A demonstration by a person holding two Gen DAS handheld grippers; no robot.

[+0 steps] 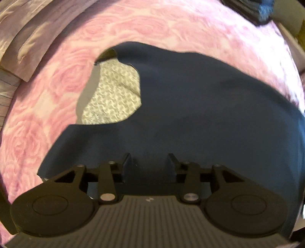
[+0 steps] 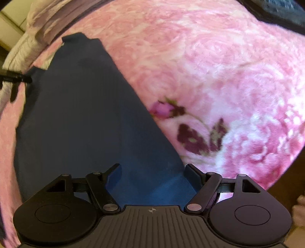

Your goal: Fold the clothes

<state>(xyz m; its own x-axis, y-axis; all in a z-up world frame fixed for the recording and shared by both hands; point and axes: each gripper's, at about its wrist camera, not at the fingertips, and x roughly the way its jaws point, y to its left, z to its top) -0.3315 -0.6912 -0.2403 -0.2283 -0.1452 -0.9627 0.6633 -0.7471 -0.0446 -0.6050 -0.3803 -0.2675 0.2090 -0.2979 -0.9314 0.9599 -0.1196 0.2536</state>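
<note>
A dark navy garment (image 1: pixel 190 114) lies spread flat on a pink rose-patterned blanket (image 1: pixel 143 24). In the left wrist view a pale patterned lining patch (image 1: pixel 112 95) shows at its upper left edge. My left gripper (image 1: pixel 149 162) hovers over the garment's near part, jaws apart, nothing pinched between them. In the right wrist view the garment (image 2: pixel 76 114) runs up to the left with a straight slanted right edge. My right gripper (image 2: pixel 152 169) stands wide open above that edge, cloth beneath it but not clamped.
A dark folded pile (image 1: pixel 253 11) sits at the blanket's far right corner. Striped greyish bedding (image 1: pixel 22 38) lies at the upper left. A black bar (image 2: pixel 17 79) juts in at the left edge of the right wrist view. A person's hand (image 2: pixel 299 208) shows at the right edge.
</note>
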